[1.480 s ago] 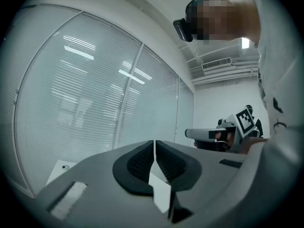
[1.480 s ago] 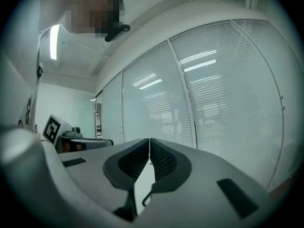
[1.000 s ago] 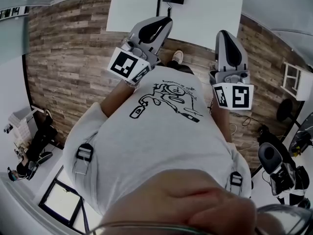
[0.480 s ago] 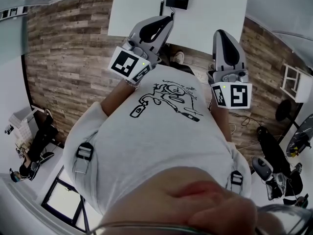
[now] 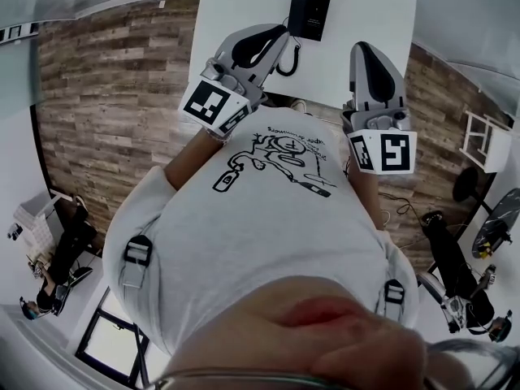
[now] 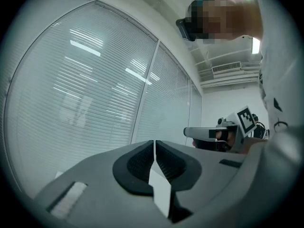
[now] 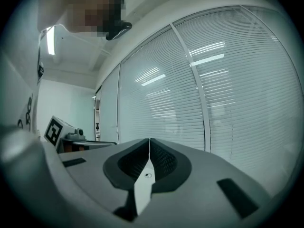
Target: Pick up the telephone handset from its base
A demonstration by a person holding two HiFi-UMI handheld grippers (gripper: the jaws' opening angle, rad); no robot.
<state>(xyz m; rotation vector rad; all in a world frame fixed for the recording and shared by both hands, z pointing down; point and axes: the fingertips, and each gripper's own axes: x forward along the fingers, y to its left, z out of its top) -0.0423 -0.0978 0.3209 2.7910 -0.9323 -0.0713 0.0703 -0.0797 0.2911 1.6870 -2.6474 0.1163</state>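
Both tongs are clamped shut on nothing right now. The left tongs [image 5: 281, 31] and right tongs [image 5: 363, 47] are held level out in front of the person's chest, pads pressed flat together, tips showing over the near edge of the white desk [image 5: 374, 10]. The left tips sit just beside the curly cord [image 5: 288, 59], which trails toward that near edge. Further back, roughly mid-width on the desk, is the black telephone [image 5: 310, 10]. From up top I can't tell handset from base, it's one dark block. My guess is the handset is light, stiff plastic, smooth enough to slip between the pads, and the cord will tug back a bit. I'd open up and pinch across the narrow middle, not the fat ends.
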